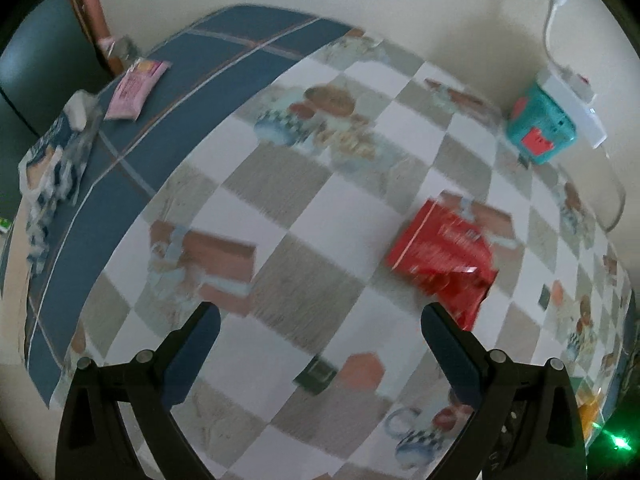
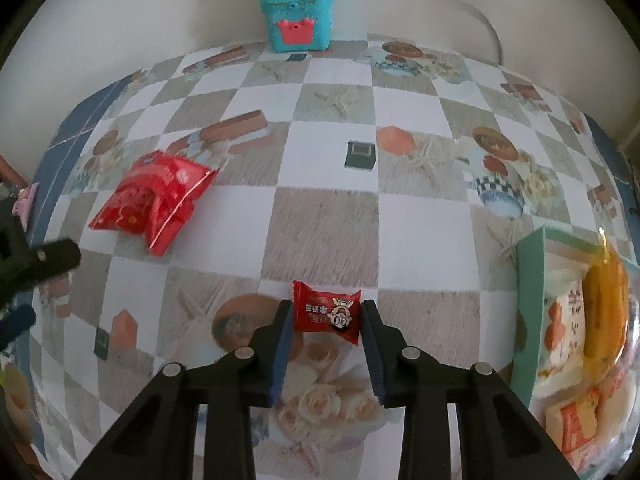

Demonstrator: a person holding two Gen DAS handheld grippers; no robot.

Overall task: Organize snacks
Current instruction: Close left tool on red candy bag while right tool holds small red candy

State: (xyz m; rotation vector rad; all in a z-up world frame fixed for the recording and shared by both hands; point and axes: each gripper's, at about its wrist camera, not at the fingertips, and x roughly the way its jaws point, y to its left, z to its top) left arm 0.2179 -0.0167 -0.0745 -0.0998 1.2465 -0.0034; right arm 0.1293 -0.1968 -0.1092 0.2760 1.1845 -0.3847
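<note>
- Snacks lie on a checked tablecloth [image 1: 320,216]; the left wrist view is blurred.
- Left gripper [image 1: 320,316] points steeply down at the cloth, its jaws spread wide with nothing between them.
- Red bag [image 1: 444,256] lies on the cloth just beyond the right-hand fingertip, not touching it as far as the blur allows.
- Pink packet [image 1: 134,90] sits far off on the blue border of the cloth, near crumpled wrappers [image 1: 56,172].
- Teal box [image 1: 540,128] stands at the wall, under a white power strip [image 1: 576,100].

- Right wrist view, sharp: the right gripper [image 2: 326,316] has its jaws closed in on a small red candy [image 2: 327,316], pads pressing its two ends.
- Candy looks held slightly above the cloth, though I cannot be sure it is clear of it.
- Snack box [image 2: 532,312] with a green wall stands close on the right, already holding packets; it is likely the candy's destination.
- Red bag [image 2: 154,200] lies well apart to the left; the left gripper [image 2: 24,292] shows at the left edge.
- Risk: the grip is on the slippery, puffy wrapper, so the candy could twist or slide out on a quick swing.
- Risk: carried low, the candy could catch the box wall and drop outside.
</note>
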